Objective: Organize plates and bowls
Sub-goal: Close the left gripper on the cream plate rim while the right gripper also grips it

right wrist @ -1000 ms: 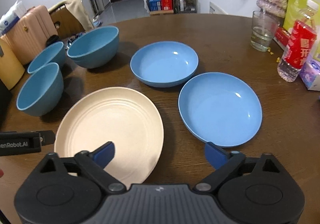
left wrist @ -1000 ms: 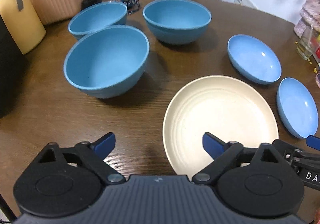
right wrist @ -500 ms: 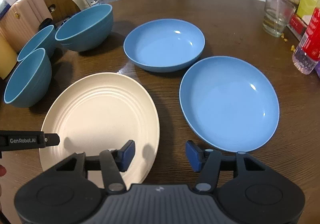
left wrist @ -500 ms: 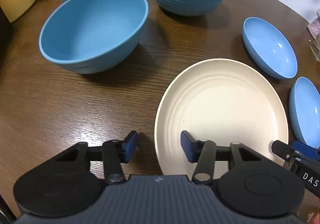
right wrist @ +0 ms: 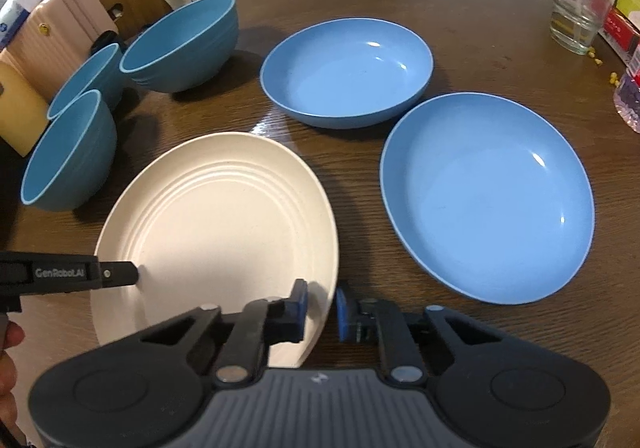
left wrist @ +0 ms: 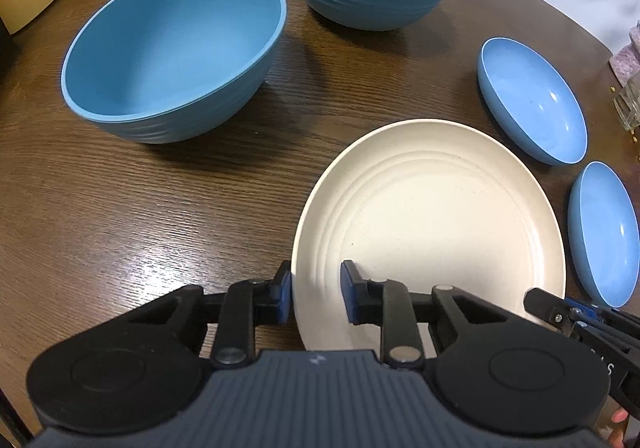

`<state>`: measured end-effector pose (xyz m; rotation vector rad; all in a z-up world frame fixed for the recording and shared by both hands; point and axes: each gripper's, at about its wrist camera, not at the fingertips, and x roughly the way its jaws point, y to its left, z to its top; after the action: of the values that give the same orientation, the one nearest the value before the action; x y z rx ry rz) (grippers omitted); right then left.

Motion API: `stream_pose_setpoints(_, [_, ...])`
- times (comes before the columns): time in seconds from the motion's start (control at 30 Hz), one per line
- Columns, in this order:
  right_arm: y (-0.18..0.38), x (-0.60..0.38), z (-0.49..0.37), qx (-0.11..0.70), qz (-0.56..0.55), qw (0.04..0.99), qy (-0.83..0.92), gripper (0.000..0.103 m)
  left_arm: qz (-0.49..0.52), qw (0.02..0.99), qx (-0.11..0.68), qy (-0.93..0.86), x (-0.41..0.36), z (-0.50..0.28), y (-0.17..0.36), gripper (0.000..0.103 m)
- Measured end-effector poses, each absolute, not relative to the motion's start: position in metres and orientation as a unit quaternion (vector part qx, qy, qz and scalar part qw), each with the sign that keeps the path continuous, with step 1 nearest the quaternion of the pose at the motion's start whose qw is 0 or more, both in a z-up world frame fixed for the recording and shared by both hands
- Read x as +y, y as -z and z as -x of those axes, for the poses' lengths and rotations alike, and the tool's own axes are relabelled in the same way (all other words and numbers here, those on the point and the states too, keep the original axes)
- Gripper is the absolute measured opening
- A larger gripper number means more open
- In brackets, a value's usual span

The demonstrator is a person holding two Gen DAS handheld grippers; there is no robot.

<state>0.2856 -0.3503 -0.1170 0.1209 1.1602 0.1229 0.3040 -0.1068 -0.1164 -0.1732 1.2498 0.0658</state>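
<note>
While both of your grippers sit at the near rim of the cream plate (left wrist: 432, 224), each has that rim between its fingers. Your left gripper (left wrist: 316, 298) straddles the plate's left near edge: 1 blue pad lies outside the rim, the other over the plate's inner face. Those fingers have just been closing and now stand narrow around the rim; the outer pad looks to be touching it, but a sliver of plate shows before the inner pad, so you cannot call the contact firm on that side. Your right gripper (right wrist: 322, 310) straddles the right near edge, with the left pad over the plate and the right pad outside it above the bench (right wrist: 500, 8). Its fingers have also just been closing and are nearly together on the rim.

The plate lies flat on the bench, between the 3 deep bowls on its left and the 2 shallow blue dishes on its right.

From the left wrist you see the nearest bowl (left wrist: 172, 52) large and close, and the right gripper's tip poking in at the lower right. From the right wrist you see both dishes whole, the far dish (right wrist: 348, 72) and the near dish (right wrist: 488, 200), plus a glass (right wrist: 576, 12) at the bench's far right.
</note>
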Motion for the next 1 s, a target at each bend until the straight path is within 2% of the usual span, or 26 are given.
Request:
stream_pose_setpoints(0.6, [0.098,-0.341,-0.261,0.507,-0.051,0.857,-0.074,0.010,0.078,0.826,0.558,-0.031,-0.094,-0.278,0.101,0.022])
stream_pose_setpoints(1.0, [0.082,-0.297,-0.226,0.485,-0.049,0.870,-0.071,0.010,0.065,0.838,0.542,-0.015,-0.050,-0.245,0.084,0.022])
